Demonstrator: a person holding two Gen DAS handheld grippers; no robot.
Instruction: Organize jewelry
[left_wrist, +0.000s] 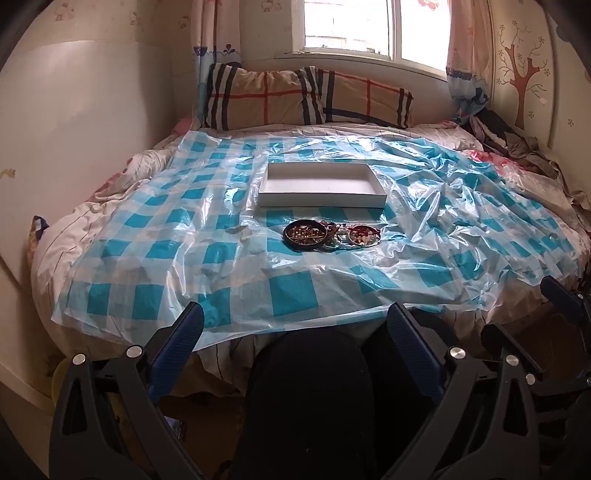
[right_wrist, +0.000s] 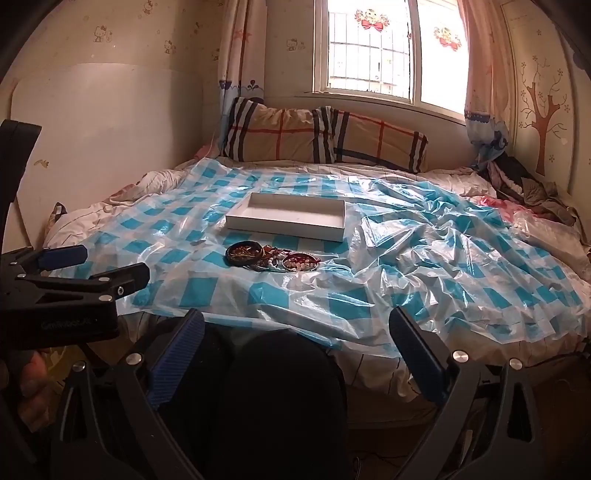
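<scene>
Both claws – left claw (left_wrist: 291, 328) and right claw (right_wrist: 295, 332) – spread wide and empty, well short of the jewelry (left_wrist: 330, 236) heaped on the bed's plastic sheet (left_wrist: 184, 229) before the white box (left_wrist: 321, 199) – probably light, slippery, tangle-prone, best pinched by one bangle's rim

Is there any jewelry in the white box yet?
No, the white box shows only its bare white bottom, while the jewelry lies in a pile on the checked sheet in front of it.
</scene>
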